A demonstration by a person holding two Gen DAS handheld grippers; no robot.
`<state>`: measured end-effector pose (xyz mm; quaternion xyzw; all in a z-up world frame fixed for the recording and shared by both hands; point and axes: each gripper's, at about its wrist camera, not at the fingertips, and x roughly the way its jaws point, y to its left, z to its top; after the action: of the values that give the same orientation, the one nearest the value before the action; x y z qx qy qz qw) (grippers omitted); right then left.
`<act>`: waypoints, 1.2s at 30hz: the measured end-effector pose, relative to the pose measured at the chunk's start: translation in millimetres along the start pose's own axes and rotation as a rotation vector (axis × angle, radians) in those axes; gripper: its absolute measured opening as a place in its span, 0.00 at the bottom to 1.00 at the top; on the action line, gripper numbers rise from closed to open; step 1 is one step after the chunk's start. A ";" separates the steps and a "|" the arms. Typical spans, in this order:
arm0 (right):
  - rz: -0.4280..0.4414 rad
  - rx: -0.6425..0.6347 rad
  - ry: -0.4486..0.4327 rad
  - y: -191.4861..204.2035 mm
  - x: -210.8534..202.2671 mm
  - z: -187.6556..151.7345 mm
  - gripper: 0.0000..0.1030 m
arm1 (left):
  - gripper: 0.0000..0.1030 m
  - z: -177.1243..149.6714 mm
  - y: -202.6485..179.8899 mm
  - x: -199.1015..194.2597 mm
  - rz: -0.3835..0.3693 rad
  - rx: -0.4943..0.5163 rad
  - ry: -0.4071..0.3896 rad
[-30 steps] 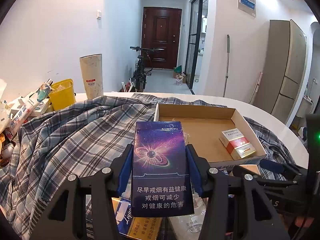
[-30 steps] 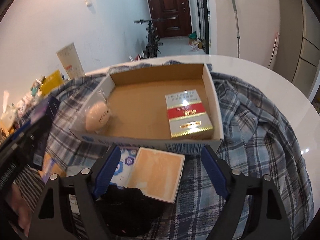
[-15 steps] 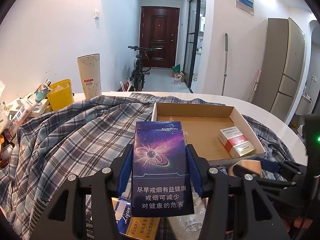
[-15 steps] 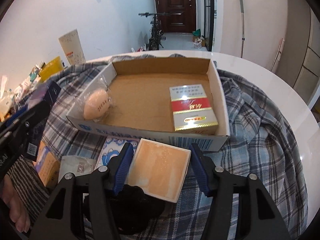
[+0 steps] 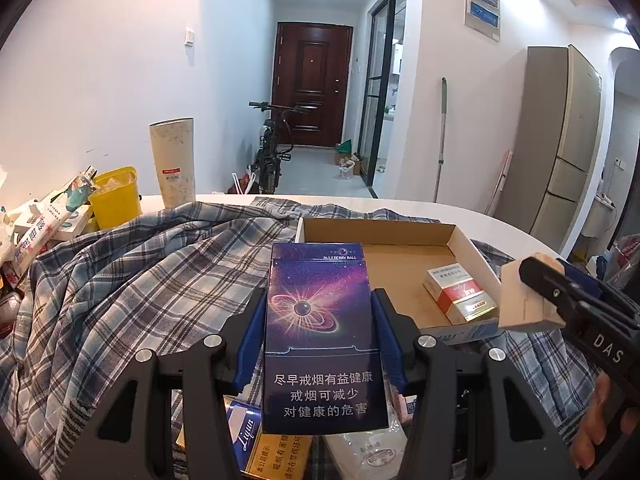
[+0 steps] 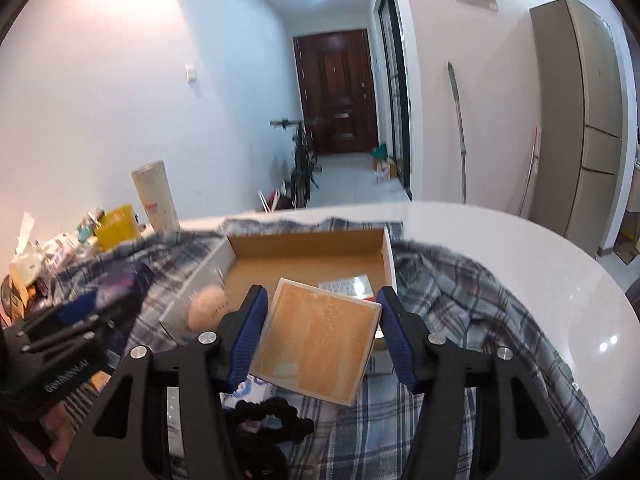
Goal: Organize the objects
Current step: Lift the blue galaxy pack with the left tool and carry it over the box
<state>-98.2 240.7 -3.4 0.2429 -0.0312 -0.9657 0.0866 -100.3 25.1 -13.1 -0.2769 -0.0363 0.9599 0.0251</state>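
Note:
My left gripper [image 5: 318, 326] is shut on a purple galaxy-print cigarette box [image 5: 318, 332] and holds it above the plaid cloth, left of the cardboard tray [image 5: 466, 246]. A red-and-white cigarette pack [image 5: 460, 294] lies in the tray. My right gripper [image 6: 320, 320] is shut on an orange square box [image 6: 318, 338], lifted just before the tray's near wall [image 6: 388, 258]. The orange box also shows in the left wrist view [image 5: 520, 296]. A bagged beige round thing [image 6: 206, 308] lies in the tray's left corner.
A plaid shirt [image 5: 140, 280] covers the round white table [image 6: 520, 248]. A yellow tub [image 5: 114, 196], a tall beige tube [image 5: 173, 162] and several packets stand at the left. A black scrunchie [image 6: 268, 428] and more boxes [image 5: 276, 452] lie below the grippers.
My right gripper has shut on the orange box and lifted it from the cloth up toward the tray. The left gripper has kept hold of the purple box, almost still.

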 end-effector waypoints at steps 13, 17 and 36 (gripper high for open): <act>-0.057 -0.027 0.003 -1.7 2.2 5.2 0.54 | 0.52 4.9 -1.5 -15.3 0.072 0.024 -0.101; -0.068 -0.059 -0.016 1.8 -6.5 17.5 0.54 | 0.52 22.0 1.6 -27.0 0.027 -0.013 -0.097; -0.080 -0.060 -0.203 12.1 -0.4 131.8 0.54 | 0.52 137.8 -30.4 -21.5 -0.022 0.079 -0.194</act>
<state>-158.5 231.3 114.0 0.1424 -0.0012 -0.9885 0.0518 -154.8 46.2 117.1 -0.1809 -0.0038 0.9826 0.0429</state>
